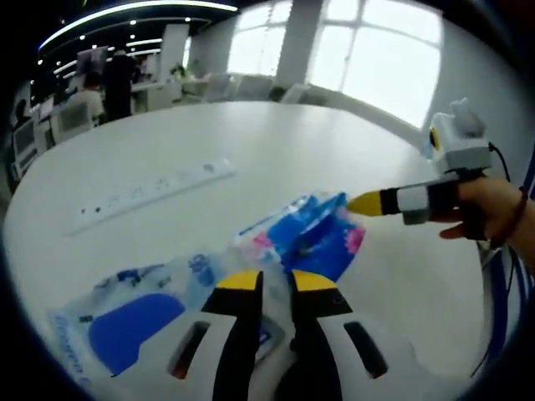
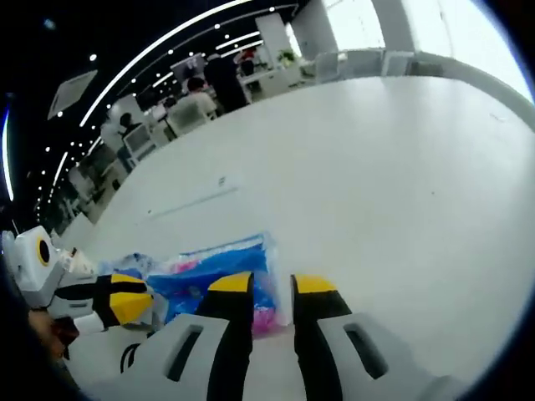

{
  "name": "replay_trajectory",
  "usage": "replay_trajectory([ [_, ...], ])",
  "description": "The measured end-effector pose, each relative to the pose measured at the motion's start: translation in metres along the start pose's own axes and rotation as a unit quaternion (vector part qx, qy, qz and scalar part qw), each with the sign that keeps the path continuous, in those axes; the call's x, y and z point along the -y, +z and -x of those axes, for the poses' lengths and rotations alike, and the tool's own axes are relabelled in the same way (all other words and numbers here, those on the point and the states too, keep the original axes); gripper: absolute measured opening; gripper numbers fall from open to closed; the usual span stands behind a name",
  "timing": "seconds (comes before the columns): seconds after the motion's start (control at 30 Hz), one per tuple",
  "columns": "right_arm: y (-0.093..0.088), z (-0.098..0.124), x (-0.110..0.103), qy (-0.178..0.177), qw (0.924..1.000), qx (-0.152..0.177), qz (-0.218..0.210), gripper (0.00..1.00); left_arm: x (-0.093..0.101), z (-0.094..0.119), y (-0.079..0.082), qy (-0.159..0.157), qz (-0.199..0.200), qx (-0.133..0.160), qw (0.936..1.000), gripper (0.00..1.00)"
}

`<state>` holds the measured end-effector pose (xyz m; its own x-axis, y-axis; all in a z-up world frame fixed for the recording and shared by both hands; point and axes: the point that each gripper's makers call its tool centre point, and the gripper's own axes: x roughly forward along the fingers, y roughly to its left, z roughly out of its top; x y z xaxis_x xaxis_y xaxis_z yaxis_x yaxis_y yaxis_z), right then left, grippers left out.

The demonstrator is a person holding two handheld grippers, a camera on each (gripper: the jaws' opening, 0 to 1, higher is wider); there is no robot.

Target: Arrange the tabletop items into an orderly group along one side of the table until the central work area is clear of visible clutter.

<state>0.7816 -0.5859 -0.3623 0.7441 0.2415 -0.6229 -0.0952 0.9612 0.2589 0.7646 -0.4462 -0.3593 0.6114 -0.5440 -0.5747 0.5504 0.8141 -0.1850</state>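
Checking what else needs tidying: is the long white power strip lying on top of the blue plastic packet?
No: in the left gripper view the long white power strip lies apart from the blue plastic packet, bare table between.

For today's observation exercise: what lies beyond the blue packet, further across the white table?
Beyond the blue packet, a white power strip lies flat on the bare white table, apart from it. Further back stand desks and people. Whatever is under the packet is hidden.

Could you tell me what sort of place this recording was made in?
Probably an open-plan office: a large white table, a power strip on it, desks with people behind, ceiling strip lights, and big windows.
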Motion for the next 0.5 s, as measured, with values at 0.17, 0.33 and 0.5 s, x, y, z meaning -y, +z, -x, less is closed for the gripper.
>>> replay_trajectory([
  [0.17, -0.001, 0.005, -0.004, -0.001, 1.0, -0.006, 0.007, 0.33, -0.004, 0.013, 0.007, 0.003, 0.002, 0.006, 1.0, 0.15],
  [0.33, 0.003, 0.016, -0.015, 0.011, 0.9998, -0.001, 0.015, 0.43, -0.004, 0.027, 0.016, 0.002, 0.003, 0.016, 0.9999, 0.21],
  [0.5, 0.006, 0.029, -0.033, 0.032, 0.9987, 0.001, 0.04, 0.52, -0.008, 0.047, 0.015, 0.004, 0.004, 0.02, 0.9998, 0.28],
])
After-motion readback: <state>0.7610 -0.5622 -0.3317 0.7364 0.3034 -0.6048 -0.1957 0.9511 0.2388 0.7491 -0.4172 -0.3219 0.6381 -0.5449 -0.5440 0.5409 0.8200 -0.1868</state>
